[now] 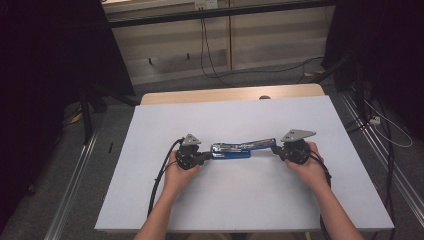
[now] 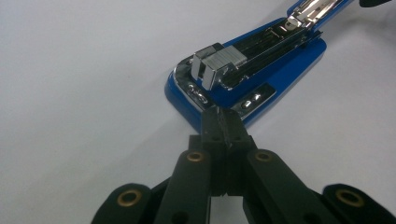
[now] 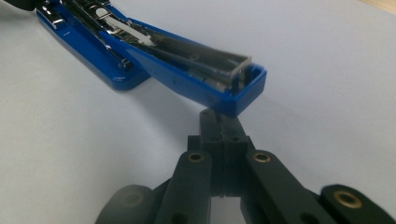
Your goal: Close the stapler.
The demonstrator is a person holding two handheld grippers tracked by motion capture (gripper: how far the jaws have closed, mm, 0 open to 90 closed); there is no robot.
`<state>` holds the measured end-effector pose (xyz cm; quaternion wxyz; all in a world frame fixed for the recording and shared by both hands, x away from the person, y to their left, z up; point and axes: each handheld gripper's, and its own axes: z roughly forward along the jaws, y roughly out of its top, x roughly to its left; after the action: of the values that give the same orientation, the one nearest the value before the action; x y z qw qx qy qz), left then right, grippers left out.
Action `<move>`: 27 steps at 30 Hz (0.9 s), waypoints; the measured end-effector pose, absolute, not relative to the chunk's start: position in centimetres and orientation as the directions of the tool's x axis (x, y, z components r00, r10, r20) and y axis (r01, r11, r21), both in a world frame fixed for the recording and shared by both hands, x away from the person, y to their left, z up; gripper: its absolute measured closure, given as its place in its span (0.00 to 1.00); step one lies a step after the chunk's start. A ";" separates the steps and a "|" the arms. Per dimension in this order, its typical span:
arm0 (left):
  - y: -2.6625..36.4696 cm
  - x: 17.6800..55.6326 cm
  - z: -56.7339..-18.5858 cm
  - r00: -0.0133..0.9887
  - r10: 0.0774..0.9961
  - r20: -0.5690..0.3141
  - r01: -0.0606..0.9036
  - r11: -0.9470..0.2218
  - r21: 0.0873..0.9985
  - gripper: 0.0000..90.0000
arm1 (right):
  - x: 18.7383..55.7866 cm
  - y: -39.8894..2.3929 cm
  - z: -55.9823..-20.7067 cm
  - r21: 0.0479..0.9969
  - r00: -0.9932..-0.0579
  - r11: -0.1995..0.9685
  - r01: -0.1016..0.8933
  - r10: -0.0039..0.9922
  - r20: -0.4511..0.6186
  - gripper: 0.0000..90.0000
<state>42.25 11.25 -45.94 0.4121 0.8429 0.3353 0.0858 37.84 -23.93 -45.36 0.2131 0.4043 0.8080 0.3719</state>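
Stapler first: a blue plastic stapler with a chrome magazine [image 1: 235, 148] lies swung open near the middle of the pale grey table sheet [image 1: 250, 200] in the high view, its base toward the left gripper [image 1: 204, 156] and its lifted top arm reaching toward the right gripper [image 1: 276, 149]. Each gripper's tips meet one end of it, but at this size the contact itself is hard to make out. A bare strip of the wooden table edge [image 1: 225, 95] shows beyond the sheet, with black cables [image 1: 205, 45] hanging against the pale wall panels behind; both sides of the room are too dark to read.

In the left gripper view, the jaws are pressed together with nothing between them, their tips [image 2: 220, 122] right at the rounded blue end of the stapler's base [image 2: 187, 109], covering part of its rim. The far end of the stapler is cut off at the top edge. Small embossed marks on the chrome plate are too blurred to read.

In the right gripper view, the jaws are likewise closed on nothing, tips [image 3: 219, 120] just under the square blue end of the raised arm [image 3: 243, 91], which hides whether they touch. The base [image 3: 93, 56] runs out of frame at the upper left.
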 end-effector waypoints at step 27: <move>13.5 41.1 -44.5 0.744 0.646 -0.169 0.504 -0.376 0.778 0.43 | 35.9 -23.7 -45.6 0.823 -0.596 0.274 0.498 0.798 0.094 0.61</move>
<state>41.13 13.55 -44.49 0.4365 0.8255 0.3483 0.0817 35.90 -23.66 -45.62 0.1720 0.4154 0.7795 0.4362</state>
